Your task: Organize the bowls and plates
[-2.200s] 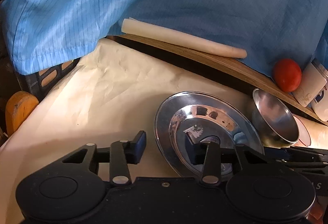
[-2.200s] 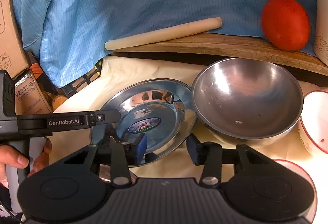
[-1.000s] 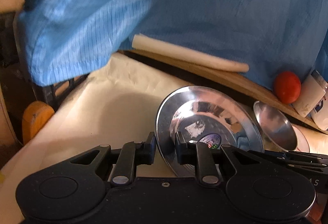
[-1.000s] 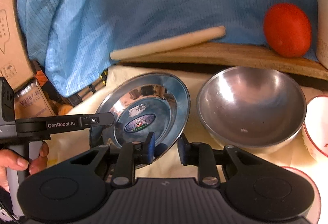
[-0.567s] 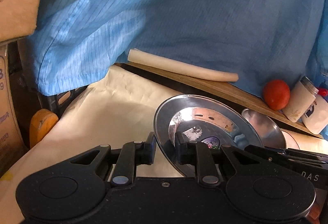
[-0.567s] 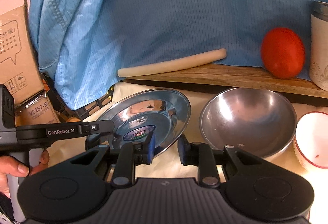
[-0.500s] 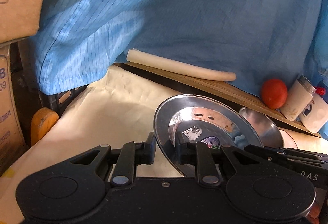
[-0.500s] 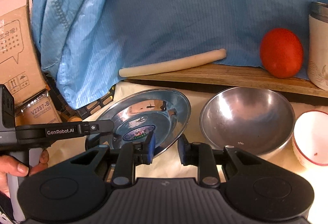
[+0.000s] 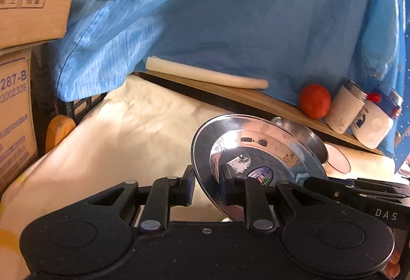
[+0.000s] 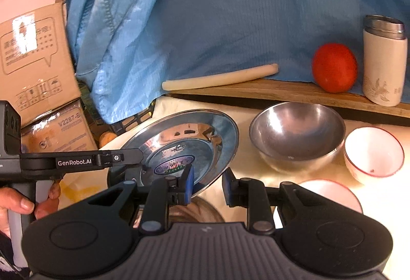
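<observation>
Both claws, the left claw (image 9: 205,186) and the right claw (image 10: 207,186), pinch opposite rims of the shiny round steel plate (image 10: 179,149), tilted above the cream-papered worktop (image 9: 123,147), so uneven pulling could slip it onto the steel bowl (image 10: 297,135).

Makeshift storeroom set, as I read it: stacked cardboard cartons (image 10: 36,60), blue cloth backdrop (image 10: 230,11), paper-covered table (image 9: 123,131), wooden board (image 10: 282,93) with tomato (image 10: 334,67).
</observation>
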A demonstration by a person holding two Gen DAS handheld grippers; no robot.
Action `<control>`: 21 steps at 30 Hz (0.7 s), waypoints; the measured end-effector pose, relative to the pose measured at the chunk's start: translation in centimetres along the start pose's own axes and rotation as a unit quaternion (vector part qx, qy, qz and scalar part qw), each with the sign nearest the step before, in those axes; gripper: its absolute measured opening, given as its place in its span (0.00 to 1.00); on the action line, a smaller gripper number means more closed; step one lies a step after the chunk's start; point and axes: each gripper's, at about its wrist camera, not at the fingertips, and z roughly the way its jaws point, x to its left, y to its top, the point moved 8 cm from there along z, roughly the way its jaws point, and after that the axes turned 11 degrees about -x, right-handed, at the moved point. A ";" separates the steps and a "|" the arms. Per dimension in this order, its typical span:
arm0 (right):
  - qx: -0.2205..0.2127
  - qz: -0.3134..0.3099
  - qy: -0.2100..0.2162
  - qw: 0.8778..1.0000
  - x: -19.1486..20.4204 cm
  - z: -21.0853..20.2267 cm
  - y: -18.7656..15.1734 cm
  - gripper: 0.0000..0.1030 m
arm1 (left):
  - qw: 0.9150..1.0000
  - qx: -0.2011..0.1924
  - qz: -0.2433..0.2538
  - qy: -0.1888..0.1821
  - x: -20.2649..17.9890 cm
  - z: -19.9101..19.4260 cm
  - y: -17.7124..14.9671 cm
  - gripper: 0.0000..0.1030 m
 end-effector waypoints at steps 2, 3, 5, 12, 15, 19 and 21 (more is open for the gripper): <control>0.001 -0.002 0.001 1.000 0.3 -0.7 -0.5 0.26 | 1.000 0.001 0.004 -0.002 -0.2 -0.8 -0.4 0.21; 0.002 -0.003 0.003 1.000 0.5 -1.0 -0.7 0.26 | 1.000 0.003 0.005 -0.002 -0.2 -1.0 -0.6 0.21; 0.004 -0.006 0.005 1.000 0.8 -1.7 -1.2 0.26 | 1.000 0.006 0.008 -0.002 -0.4 -1.5 -1.1 0.21; 0.021 -0.007 0.009 1.000 2.0 -3.6 -3.0 0.27 | 0.999 0.027 0.032 -0.005 -0.8 -3.3 -3.1 0.23; 0.029 0.002 0.007 1.000 2.0 -4.2 -3.9 0.27 | 0.998 0.040 0.048 -0.008 -1.2 -3.6 -3.9 0.23; 0.040 0.012 0.009 0.999 1.6 -4.6 -5.0 0.27 | 0.997 0.049 0.062 -0.010 -1.5 -3.8 -4.7 0.24; 0.043 0.014 0.009 0.999 1.5 -4.8 -5.3 0.28 | 0.996 0.051 0.068 -0.010 -1.7 -4.0 -4.8 0.23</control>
